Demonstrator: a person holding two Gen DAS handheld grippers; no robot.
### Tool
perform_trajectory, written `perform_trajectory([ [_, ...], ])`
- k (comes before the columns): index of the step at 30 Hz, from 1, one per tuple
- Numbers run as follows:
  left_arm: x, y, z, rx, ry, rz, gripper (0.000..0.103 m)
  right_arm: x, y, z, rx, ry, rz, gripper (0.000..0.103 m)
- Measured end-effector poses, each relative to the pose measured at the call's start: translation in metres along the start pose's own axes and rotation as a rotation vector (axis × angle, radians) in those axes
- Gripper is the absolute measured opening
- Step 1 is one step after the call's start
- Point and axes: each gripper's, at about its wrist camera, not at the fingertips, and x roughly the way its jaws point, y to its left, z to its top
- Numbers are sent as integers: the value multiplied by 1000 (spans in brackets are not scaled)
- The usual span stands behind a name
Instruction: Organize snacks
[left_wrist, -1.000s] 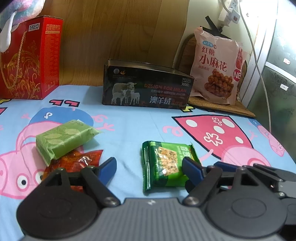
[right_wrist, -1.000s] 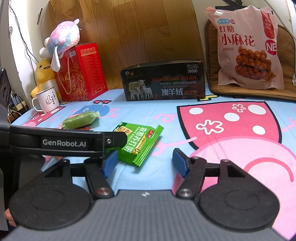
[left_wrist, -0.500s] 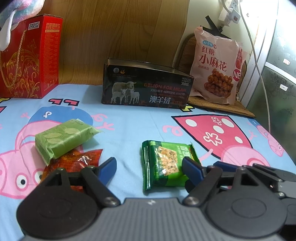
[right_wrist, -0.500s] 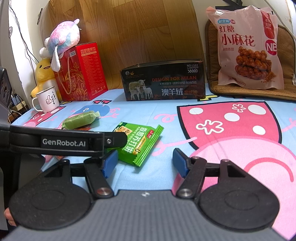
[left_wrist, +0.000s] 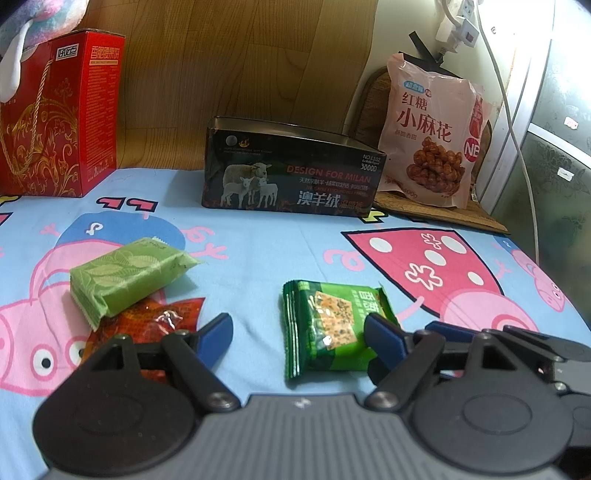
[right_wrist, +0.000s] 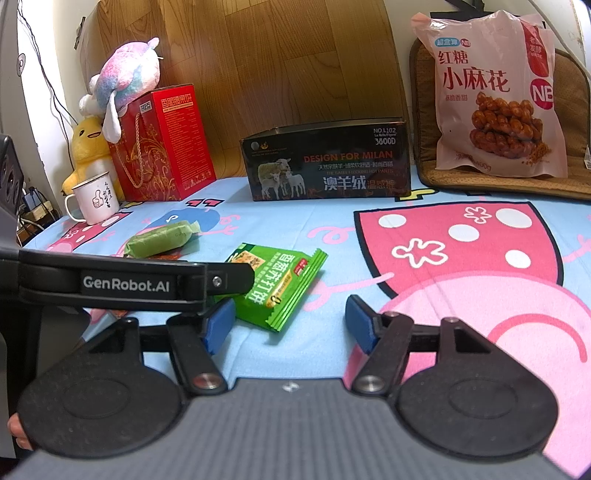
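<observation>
A dark green cracker packet (left_wrist: 332, 325) lies flat on the blue cartoon sheet, also in the right wrist view (right_wrist: 277, 286). A light green wrapped snack (left_wrist: 125, 275) lies left of it, resting on a red-orange snack packet (left_wrist: 147, 321); it also shows in the right wrist view (right_wrist: 162, 240). An open black box (left_wrist: 291, 177) stands at the back, also in the right wrist view (right_wrist: 328, 162). My left gripper (left_wrist: 299, 332) is open and empty, its right finger beside the cracker packet. My right gripper (right_wrist: 291, 321) is open and empty, just right of the packet.
A red gift box (left_wrist: 59, 110) stands back left with plush toys (right_wrist: 118, 85) and a white mug (right_wrist: 94, 197). A large pink snack bag (right_wrist: 498, 96) leans on a brown cushion at the back right. White cables (left_wrist: 517, 110) hang at the right edge.
</observation>
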Motion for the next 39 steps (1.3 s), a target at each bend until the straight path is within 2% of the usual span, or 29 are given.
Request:
perform_trajectory([
  [39, 0, 2, 0, -9, 8, -8, 81, 0, 0, 0, 0, 0, 2, 70],
])
